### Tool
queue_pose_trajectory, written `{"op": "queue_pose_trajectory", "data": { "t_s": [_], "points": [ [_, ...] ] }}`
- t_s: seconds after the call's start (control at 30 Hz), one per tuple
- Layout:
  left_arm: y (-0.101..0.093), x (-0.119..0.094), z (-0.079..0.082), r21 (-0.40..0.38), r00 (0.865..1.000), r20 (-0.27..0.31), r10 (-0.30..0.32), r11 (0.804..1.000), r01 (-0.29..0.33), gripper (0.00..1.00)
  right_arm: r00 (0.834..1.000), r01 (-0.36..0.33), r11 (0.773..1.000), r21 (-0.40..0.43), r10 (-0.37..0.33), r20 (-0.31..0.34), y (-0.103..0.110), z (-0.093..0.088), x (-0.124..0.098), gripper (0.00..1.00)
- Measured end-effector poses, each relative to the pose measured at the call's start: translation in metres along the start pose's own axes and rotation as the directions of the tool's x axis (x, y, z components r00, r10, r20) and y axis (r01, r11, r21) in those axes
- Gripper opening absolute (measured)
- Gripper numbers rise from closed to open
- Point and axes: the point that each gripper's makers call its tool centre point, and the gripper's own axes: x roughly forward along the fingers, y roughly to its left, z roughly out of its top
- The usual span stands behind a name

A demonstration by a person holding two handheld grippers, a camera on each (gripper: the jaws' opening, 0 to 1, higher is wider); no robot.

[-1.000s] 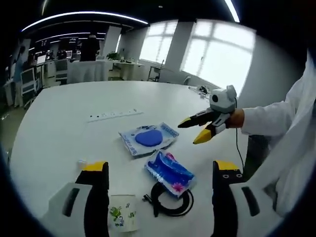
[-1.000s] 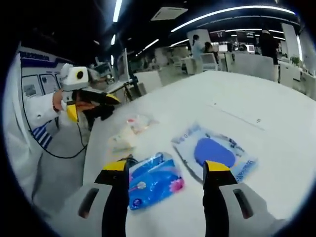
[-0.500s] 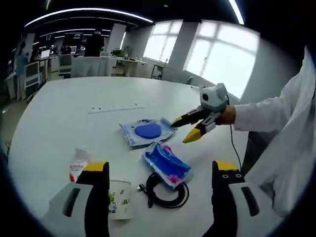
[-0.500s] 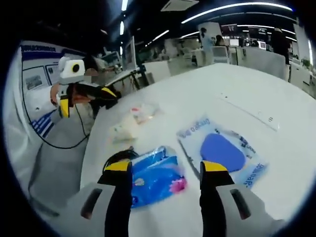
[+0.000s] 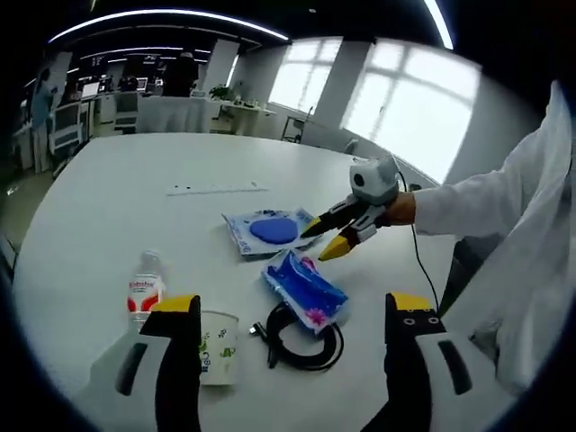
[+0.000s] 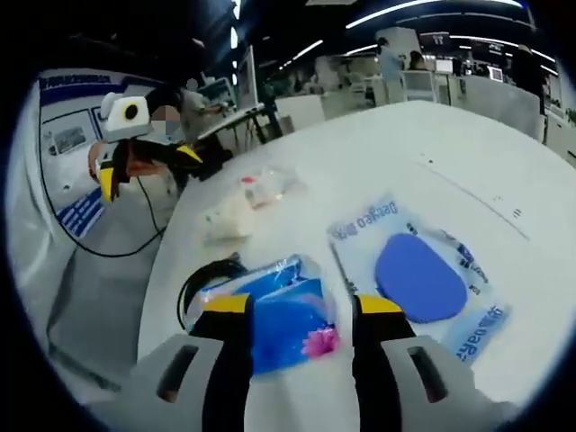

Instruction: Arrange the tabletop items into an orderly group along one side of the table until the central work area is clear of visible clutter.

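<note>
White round counter (image 5: 99,198) in an open office w/ big windows; items bunched toward the near edge by the person, far side bare except a flat power strip (image 5: 216,189).

Right gripper (image 5: 331,236) reaches in over the blue tissue pack (image 5: 304,290), fingers spread apart, gripping nothing. In the right gripper view the pack (image 6: 283,317) lies between its yellow-tipped fingers (image 6: 227,306), so judged to be lining up a pick; contact can't be confirmed. Left gripper (image 5: 283,315) held back over the near edge, fingers wide and unloaded, prob. waiting its turn.

Containers:
- paper cup (image 5: 216,347), upright, near edge beside left finger; contents not visible.
- small bottle (image 5: 144,290), red label, upright, just beyond the cup; looks mostly clear.
- flat clear pouch w/ blue oval pad (image 5: 270,231) inside, sealed by the look.

Black cable coil (image 5: 301,337) partly under the tissue pack, may drag if the pack is lifted.
</note>
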Motion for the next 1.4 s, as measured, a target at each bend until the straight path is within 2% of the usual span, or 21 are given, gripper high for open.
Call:
{"op": "queue_pose_trajectory", "data": {
  "t_s": [0.67, 0.83, 0.97, 1.13, 1.4],
  "points": [
    [0.002, 0.006, -0.003, -0.013, 1.000, -0.001, -0.006, 1.000, 0.006, 0.85, 0.997, -0.055, 0.998, -0.026, 0.053, -0.063, -0.005, -0.010, 0.021, 0.23],
    [0.003, 0.006, -0.005, -0.018, 1.000, -0.004, -0.005, 1.000, 0.005, 0.85, 0.996, -0.051, 0.998, -0.048, 0.047, -0.082, -0.007, -0.015, 0.022, 0.15],
    [0.004, 0.007, -0.005, -0.023, 1.000, -0.004, -0.004, 1.000, 0.004, 0.84, 0.994, -0.047, 0.997, -0.064, 0.041, -0.103, -0.009, -0.020, 0.021, 0.04],
    [0.004, 0.007, -0.006, -0.023, 1.000, -0.004, -0.004, 1.000, 0.004, 0.84, 0.994, -0.040, 0.997, -0.059, 0.033, -0.101, -0.008, -0.022, 0.020, 0.00],
    [0.003, 0.007, -0.007, -0.024, 1.000, -0.009, -0.006, 1.000, 0.005, 0.83, 0.995, -0.033, 0.998, -0.051, 0.028, -0.097, -0.005, -0.026, 0.017, 0.00]
  ]
}}
